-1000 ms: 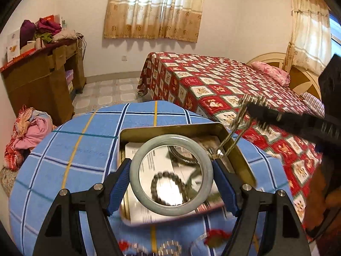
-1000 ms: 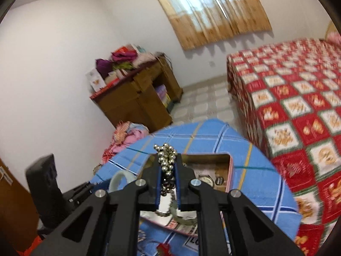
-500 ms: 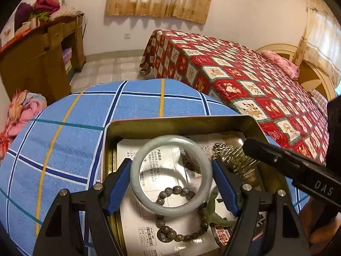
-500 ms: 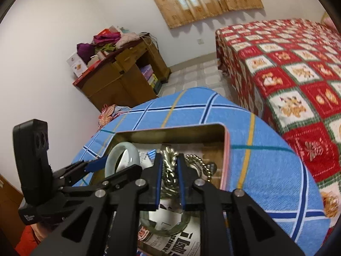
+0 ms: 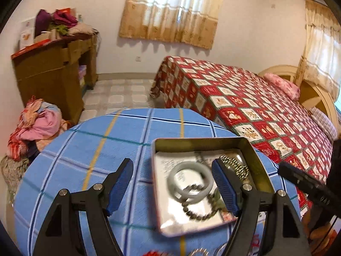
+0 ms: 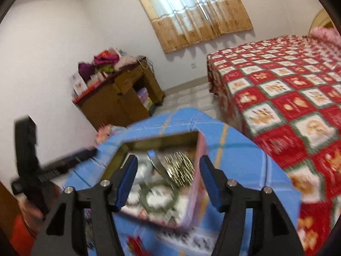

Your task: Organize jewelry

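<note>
A rectangular metal tin (image 5: 204, 141) sits on the round table with the blue plaid cloth (image 5: 119, 140). Inside lie a pale jade bangle (image 5: 177, 188), a dark bead bracelet (image 5: 198, 215) and a silver bead chain (image 5: 235, 166). My left gripper (image 5: 172, 183) is open and empty, above the tin's left edge. My right gripper (image 6: 168, 178) is open and empty above the tin (image 6: 198, 147); the silver chain (image 6: 181, 166) and a green bangle (image 6: 159, 196) lie below it. The right view is blurred.
More loose jewelry lies on the cloth at the near edge (image 5: 198, 251). A bed with a red patchwork cover (image 5: 255, 106) stands to the right, a wooden dresser (image 5: 55, 72) at the back left, a pile of clothes (image 5: 36, 125) beside the table.
My left gripper has let go of the jade bangle, which now lies in the tin, and has drawn back left. My right gripper has opened and dropped the silver chain into the tin.
</note>
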Demonstrator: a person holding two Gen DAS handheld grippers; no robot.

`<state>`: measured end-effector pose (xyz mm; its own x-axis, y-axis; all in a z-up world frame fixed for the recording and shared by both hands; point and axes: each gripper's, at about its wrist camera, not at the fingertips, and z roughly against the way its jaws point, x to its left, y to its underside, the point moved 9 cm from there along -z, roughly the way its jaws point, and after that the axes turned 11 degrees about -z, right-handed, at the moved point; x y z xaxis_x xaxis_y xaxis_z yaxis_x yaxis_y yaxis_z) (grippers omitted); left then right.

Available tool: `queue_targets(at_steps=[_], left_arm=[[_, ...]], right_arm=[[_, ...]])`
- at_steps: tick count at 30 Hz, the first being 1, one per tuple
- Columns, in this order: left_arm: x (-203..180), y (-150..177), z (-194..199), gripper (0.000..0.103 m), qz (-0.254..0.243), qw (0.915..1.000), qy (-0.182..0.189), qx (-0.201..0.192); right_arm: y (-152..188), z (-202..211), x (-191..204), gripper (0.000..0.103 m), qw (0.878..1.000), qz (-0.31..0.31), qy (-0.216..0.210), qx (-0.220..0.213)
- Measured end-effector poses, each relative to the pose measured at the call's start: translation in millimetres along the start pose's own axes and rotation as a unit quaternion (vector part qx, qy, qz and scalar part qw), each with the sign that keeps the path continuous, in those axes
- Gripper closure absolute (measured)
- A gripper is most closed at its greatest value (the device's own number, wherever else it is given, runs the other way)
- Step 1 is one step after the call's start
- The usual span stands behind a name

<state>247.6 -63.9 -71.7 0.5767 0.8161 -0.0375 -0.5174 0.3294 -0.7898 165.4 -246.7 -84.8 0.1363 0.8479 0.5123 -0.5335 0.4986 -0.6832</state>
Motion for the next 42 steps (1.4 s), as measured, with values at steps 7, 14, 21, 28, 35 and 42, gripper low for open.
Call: queue_targets(at_steps=[7, 14, 21, 28, 35, 42], left_arm=[[17.1, 34.7, 22.0, 0.027, 0.007, 0.9992, -0.039, 0.011], [14.6, 63.2, 45.7, 0.027, 0.033, 0.9983, -0.046, 0.014], [2.7, 95.5, 75.8, 0.027, 0.025, 0.9974, -0.064, 0.022], [-8.3, 122.7, 91.4, 0.027, 0.023, 0.9971, -0.066, 0.029], [-16.7, 134.8, 90.4, 0.027, 0.010, 0.9970, -0.065, 0.041], [-18.5, 144.6, 82.7, 0.027, 0.009, 0.9965, -0.056, 0.062]], right_arm=[[42.0, 8.5, -8.0, 0.047, 0.999, 0.018, 0.025, 0.043], [65.1, 16.4, -0.4, 0.062, 0.997, 0.015, 0.026, 0.071], [92.5, 38.6, 14.1, 0.062, 0.996, 0.022, 0.026, 0.084], [119.4, 54.1, 25.3, 0.062, 0.994, 0.031, 0.023, 0.102], [124.5, 54.3, 31.8, 0.062, 0.993, 0.043, 0.026, 0.108], [121.4, 36.5, 26.7, 0.060, 0.990, 0.052, 0.041, 0.123]])
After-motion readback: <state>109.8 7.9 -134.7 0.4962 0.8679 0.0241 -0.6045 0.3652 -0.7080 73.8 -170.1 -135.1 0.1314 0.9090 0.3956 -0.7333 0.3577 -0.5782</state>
